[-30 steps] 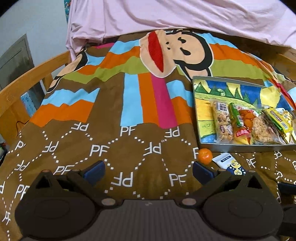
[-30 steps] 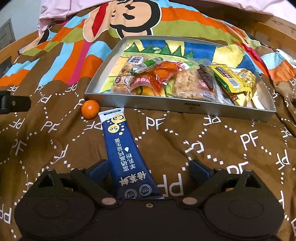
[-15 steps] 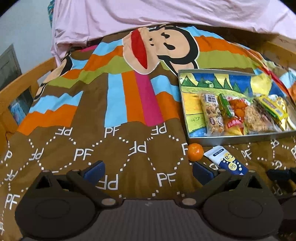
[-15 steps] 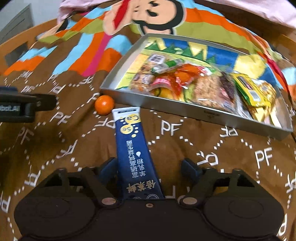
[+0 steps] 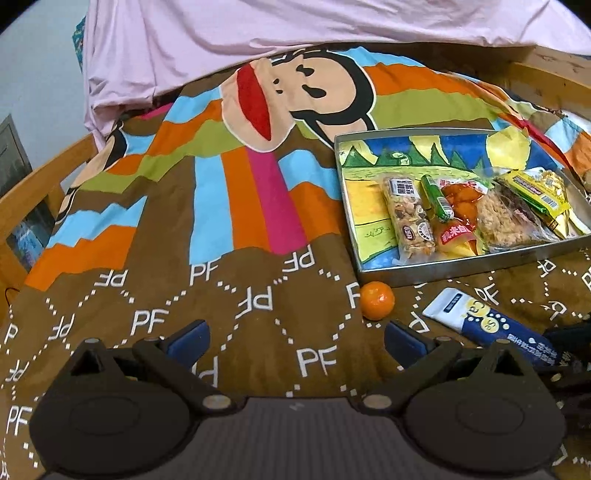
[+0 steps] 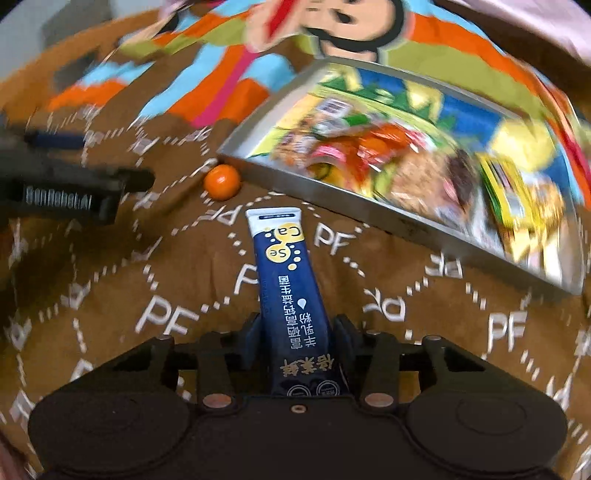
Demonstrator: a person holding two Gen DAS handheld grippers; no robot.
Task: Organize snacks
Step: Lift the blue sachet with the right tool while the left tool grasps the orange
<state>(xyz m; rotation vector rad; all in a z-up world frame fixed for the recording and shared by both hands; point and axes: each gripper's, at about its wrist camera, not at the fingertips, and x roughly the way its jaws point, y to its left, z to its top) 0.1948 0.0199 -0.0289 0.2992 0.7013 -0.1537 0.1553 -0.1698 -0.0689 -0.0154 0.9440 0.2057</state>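
A long blue packet point(image 6: 284, 266) with a white end lies on the brown blanket, pointing at the metal tray point(image 6: 406, 221). My right gripper point(image 6: 297, 332) is closing, and its blue pads touch both sides of the packet's near end. A small orange point(image 5: 377, 300) sits just before the tray's point(image 5: 461, 266) front left corner, with the blue packet point(image 5: 480, 325) to its right. My left gripper point(image 5: 295, 339) stands open over bare blanket, its right finger just short of the orange. The tray holds several wrapped snacks, among them a nut bar point(image 5: 410, 218).
The bed has a wooden rail point(image 5: 44, 177) along the left and a pink sheet point(image 5: 295, 29) at the far end. In the right wrist view the left gripper's finger point(image 6: 74, 192) reaches in from the left, near the orange point(image 6: 222, 182).
My right gripper's fingers have come in from wide apart onto the blue packet, and its view has rolled. My left gripper has shifted closer to the orange and lower.
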